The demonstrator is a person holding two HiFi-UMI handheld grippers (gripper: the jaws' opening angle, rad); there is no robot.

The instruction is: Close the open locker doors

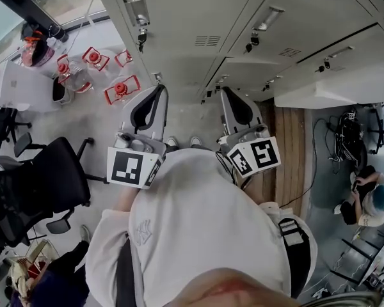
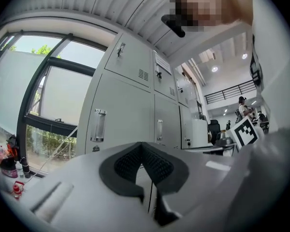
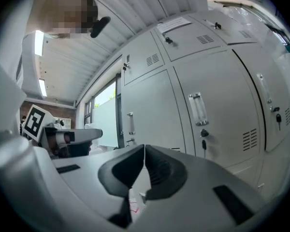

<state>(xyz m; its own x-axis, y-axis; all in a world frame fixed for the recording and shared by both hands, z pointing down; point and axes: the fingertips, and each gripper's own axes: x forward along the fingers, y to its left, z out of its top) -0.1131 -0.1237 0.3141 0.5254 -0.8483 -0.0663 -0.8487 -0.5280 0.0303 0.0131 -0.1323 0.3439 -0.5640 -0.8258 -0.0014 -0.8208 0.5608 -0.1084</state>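
Nearest, at our chest, we hold the left gripper (image 1: pixel 155 98) and the right gripper (image 1: pixel 233 101), each with its fingers clenched together on nothing. Beyond them stands the locker bank (image 1: pixel 179 18). An open locker door (image 1: pixel 333 85) juts out at 2 o'clock, well apart from both grippers. We judge that a hard push could make the door rebound, and that the fingers could snag a hanging key (image 1: pixel 141 40).

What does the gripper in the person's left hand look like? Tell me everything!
The left gripper is pale grey plastic with two black ribbed pads. Its jaws are together at the tips, nothing between them. A cube with black-and-white square markers sits on its back. It points at the closed grey lockers without touching them.
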